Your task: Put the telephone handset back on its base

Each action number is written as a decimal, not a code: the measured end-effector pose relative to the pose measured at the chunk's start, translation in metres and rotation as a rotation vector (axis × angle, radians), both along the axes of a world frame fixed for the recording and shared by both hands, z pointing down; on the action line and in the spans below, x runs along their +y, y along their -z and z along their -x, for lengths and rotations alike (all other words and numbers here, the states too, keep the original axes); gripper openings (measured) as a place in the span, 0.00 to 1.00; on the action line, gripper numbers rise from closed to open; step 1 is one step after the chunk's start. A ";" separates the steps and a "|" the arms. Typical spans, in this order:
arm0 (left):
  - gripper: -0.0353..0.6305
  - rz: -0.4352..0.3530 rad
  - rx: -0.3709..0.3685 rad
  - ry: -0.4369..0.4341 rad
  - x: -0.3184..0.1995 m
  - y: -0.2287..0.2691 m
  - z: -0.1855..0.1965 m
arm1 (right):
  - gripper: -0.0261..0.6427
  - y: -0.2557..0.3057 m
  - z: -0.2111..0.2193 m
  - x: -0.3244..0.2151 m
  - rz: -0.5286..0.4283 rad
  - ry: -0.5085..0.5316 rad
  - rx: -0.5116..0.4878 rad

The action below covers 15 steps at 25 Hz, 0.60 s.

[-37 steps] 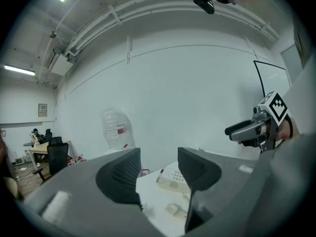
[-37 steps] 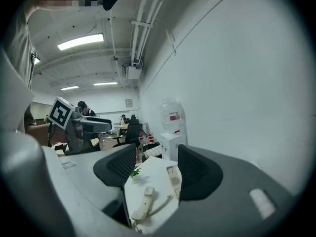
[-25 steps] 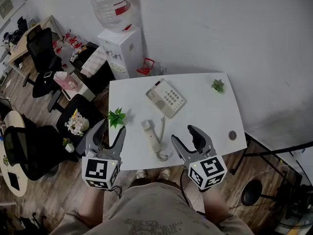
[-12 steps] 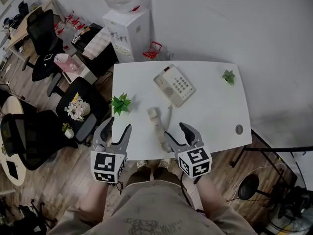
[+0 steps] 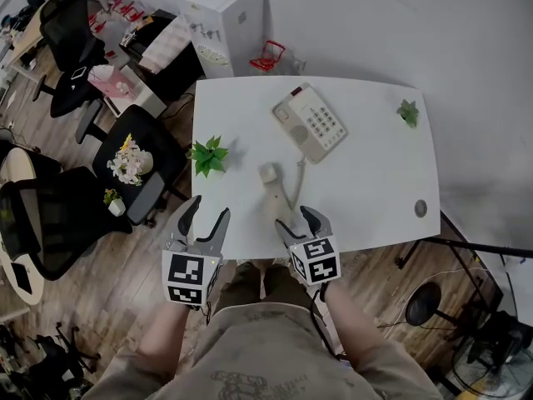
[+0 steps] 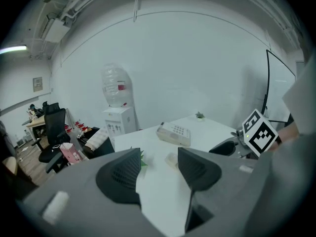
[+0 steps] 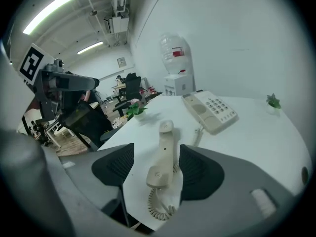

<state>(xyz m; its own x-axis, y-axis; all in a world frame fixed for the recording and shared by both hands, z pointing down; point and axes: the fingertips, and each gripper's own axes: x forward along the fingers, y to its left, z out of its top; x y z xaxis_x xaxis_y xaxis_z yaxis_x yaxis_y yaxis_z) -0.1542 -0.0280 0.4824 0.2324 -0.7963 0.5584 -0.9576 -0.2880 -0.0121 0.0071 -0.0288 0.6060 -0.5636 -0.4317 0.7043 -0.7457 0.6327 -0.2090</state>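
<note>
The handset (image 5: pixel 275 194) lies flat on the white table (image 5: pixel 375 182), well short of its base (image 5: pixel 310 122). Its near end is right at the front edge, and the coiled cord (image 7: pixel 157 207) is bunched up there. The right gripper (image 5: pixel 297 222) has its jaws wide, they've just been opening. That near end of the handset sits between them with neither pad pressing on it, so nothing is held. The left gripper (image 5: pixel 208 212) is open too, with nothing in it, and hangs off the front left corner.

What could go wrong, imo: the handset is so close to the edge that a pad nudging it sideways could tip it off the table. A grab right at the end piece would likely leave the long body drooping or twisting in the jaws. Pinching the coil along with the handset looks easy too, and a cord that catches could drag the base askew.

Room-wise it's fine. The tabletop between handset and base is bare. The right half is wide open apart from a second plant (image 5: pixel 408 112) in the far corner. A little plant (image 5: pixel 208 155) stands near the left edge, beside the handset's far end but apart from it. The wall (image 5: pixel 375 23) runs behind the table, close past the base.
</note>
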 end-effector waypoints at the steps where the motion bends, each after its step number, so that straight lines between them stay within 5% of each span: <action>1: 0.40 0.012 0.002 0.001 0.001 -0.005 0.001 | 0.50 -0.008 0.001 0.001 0.012 0.000 0.009; 15: 0.40 0.145 0.043 0.003 0.016 -0.060 0.005 | 0.53 -0.079 0.008 0.016 0.112 0.035 0.134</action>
<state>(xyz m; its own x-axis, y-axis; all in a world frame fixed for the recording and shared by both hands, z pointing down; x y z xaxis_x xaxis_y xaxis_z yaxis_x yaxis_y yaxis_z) -0.1595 -0.0119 0.5420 0.2564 -0.7086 0.6573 -0.9571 -0.2810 0.0705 -0.0007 -0.0127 0.6849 -0.4750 -0.3281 0.8165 -0.7495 0.6371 -0.1799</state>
